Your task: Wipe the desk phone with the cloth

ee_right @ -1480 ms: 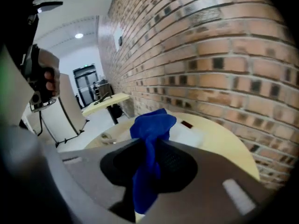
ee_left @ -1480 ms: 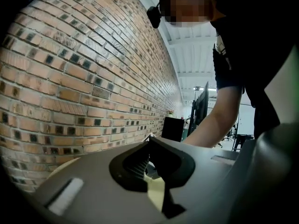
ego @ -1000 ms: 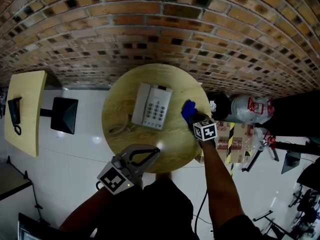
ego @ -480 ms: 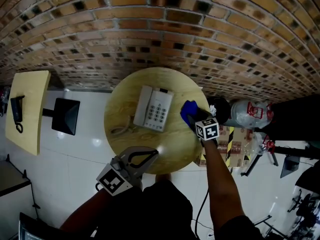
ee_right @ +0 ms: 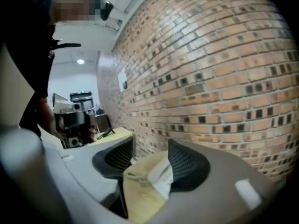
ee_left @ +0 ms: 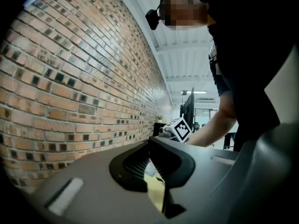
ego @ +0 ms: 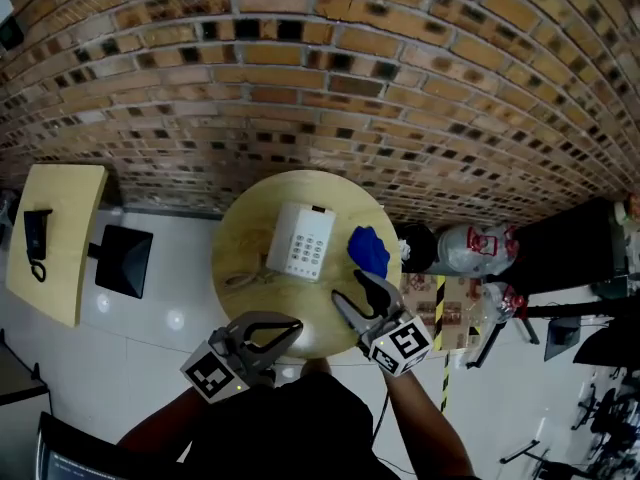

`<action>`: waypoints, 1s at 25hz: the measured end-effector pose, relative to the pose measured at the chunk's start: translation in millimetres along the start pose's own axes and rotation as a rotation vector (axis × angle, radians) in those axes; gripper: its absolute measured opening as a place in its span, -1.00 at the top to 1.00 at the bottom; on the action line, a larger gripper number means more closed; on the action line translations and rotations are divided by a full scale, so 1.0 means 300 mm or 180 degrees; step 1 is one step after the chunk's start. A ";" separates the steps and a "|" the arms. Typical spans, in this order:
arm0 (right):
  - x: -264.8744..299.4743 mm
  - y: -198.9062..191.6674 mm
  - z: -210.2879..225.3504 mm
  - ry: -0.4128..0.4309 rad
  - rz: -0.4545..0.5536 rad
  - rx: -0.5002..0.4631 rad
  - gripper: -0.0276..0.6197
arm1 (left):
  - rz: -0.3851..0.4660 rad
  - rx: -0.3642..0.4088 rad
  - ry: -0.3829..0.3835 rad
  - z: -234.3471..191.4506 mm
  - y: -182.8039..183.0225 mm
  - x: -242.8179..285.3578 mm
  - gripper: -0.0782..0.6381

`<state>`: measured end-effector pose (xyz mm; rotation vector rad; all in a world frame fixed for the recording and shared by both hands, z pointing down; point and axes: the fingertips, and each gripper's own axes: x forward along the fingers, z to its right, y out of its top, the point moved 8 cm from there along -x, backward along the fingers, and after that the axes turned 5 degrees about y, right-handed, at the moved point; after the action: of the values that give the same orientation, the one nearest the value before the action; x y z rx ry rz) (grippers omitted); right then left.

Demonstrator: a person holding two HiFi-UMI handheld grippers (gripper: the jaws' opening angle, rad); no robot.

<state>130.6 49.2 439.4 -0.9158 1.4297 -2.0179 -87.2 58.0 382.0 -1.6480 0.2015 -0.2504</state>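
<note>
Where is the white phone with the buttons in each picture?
Head view: the white push-button desk phone lies near the middle, on the round wooden table.
Left gripper view: cannot tell; only a thin strip of tabletop shows low down.
Right gripper view: low in the middle, blurred white on the tabletop, most likely the phone.
Shared landmark: the brick wall shows in all three.

Desk phone (ego: pixel 303 241) keypad: rows of dark keys, digits too small to read.
Left claw (ego: pixel 288 324) marker cube (ego: pixel 210 376): black-and-white square pattern, no letters.
Right claw (ego: pixel 348 286) marker cube (ego: pixel 402 343): the same kind of pattern, no letters.
Jug (ego: pixel 470 240) label: red and white print, perhaps a brand, unreadable.
Wall plate (ee_right: pixel 122 80): white, nothing legible.
</note>
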 end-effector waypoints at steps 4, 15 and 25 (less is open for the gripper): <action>-0.045 0.088 -0.312 0.0196 0.0168 -0.0149 0.19 | 0.0042 -0.0115 -0.0091 0.048 0.064 -0.071 0.78; -0.078 0.156 -0.529 0.0322 0.0487 -0.0251 0.87 | 0.0171 -0.0037 -0.0192 0.077 0.130 -0.169 0.78; -0.078 0.169 -0.539 0.0222 0.0626 -0.0380 0.91 | 0.0204 -0.0010 -0.0230 0.094 0.130 -0.148 0.78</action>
<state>23.7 148.2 349.9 -0.7271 1.6258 -1.8524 -121.1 93.7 339.1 -1.6478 0.1997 -0.1419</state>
